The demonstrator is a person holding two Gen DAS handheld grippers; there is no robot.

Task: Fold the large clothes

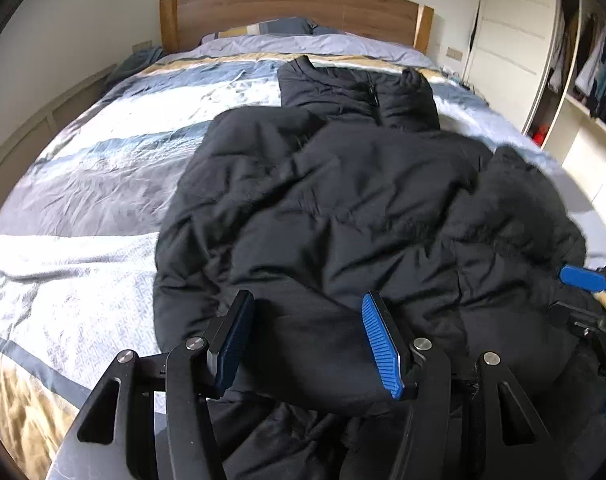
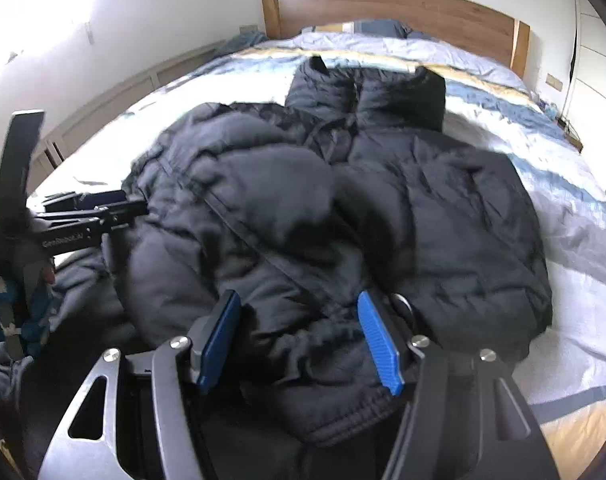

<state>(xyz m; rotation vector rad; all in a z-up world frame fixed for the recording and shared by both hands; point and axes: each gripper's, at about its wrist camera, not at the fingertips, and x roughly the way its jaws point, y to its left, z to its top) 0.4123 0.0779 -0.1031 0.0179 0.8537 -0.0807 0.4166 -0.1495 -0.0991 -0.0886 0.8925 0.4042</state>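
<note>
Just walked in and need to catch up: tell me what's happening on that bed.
A person is folding a black puffer jacket spread on the bed, using two tools. The left hand-held gripper and right hand-held gripper both sit at the jacket's near edge with padded fabric between their jaws. Whether either is clamped is unclear.

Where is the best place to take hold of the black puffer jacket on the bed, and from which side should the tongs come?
Probably the near hem of the black puffer jacket, from the foot of the bed. That edge is a thick rolled band right under the left tongs and right tongs, while the collar lies far off by the headboard. Bulky padding elsewhere would likely slip.
</note>
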